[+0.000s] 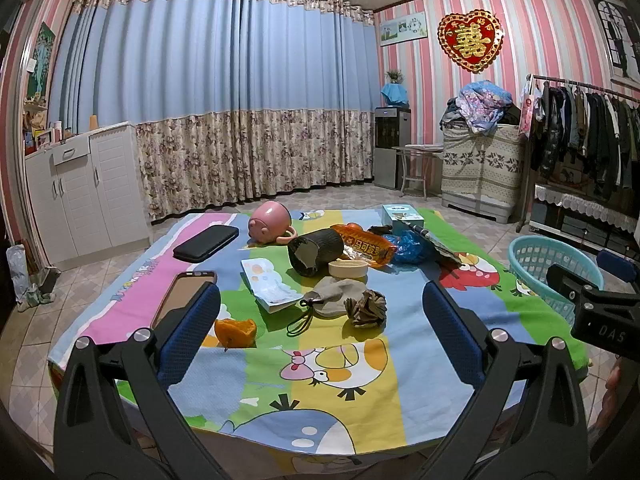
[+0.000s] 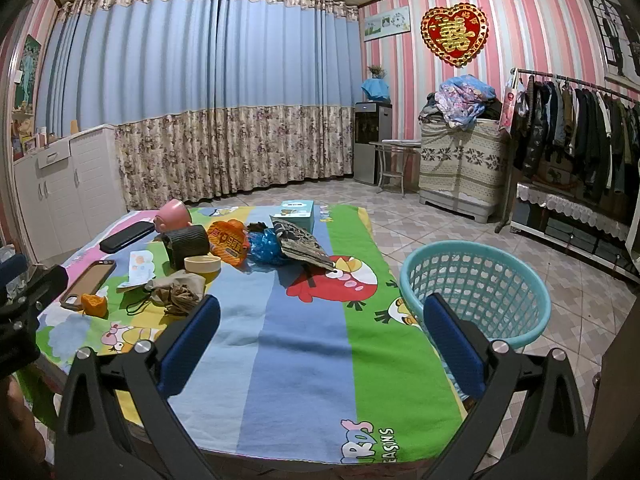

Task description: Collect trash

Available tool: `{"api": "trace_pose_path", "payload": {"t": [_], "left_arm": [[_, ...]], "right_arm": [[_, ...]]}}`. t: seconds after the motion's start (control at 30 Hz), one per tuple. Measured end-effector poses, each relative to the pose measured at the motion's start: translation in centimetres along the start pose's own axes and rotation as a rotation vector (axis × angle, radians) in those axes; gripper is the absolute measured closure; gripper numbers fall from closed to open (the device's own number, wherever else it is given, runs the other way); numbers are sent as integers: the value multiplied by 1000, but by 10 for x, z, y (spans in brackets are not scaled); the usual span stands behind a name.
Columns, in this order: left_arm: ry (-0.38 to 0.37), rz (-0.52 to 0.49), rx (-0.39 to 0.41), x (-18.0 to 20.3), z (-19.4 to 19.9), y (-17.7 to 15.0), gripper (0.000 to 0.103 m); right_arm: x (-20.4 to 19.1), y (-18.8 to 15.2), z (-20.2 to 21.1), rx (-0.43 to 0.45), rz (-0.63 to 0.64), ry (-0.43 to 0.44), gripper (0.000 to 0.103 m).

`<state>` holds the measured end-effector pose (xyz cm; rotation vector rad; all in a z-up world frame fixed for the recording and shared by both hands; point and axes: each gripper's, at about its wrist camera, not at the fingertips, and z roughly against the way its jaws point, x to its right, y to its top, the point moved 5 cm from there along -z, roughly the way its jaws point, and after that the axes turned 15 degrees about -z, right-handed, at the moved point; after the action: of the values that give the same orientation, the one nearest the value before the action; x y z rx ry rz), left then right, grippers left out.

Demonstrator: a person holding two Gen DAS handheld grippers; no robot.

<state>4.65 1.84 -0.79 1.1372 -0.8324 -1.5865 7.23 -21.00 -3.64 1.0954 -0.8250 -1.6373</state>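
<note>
A table under a colourful cartoon cloth holds trash: an orange peel, a crumpled brown paper ball, an orange snack wrapper and a blue plastic bag. A teal plastic basket stands by the table's right edge. My left gripper is open and empty, above the near table edge, the peel by its left finger. My right gripper is open and empty, the basket behind its right finger.
Also on the cloth are a phone, a black case, a pink mug, a dark ribbed roll, a cream bowl, a booklet, a grey pouch, a folding fan and a tissue box. Tiled floor surrounds the table.
</note>
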Motion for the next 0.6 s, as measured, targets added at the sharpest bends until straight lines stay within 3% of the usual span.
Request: {"api": "trace_pose_path", "payload": {"t": [0.6], "left_arm": [[0, -4, -7, -7, -1, -6, 5]], "right_arm": [[1, 0, 0, -2, 0, 1, 4]]}}
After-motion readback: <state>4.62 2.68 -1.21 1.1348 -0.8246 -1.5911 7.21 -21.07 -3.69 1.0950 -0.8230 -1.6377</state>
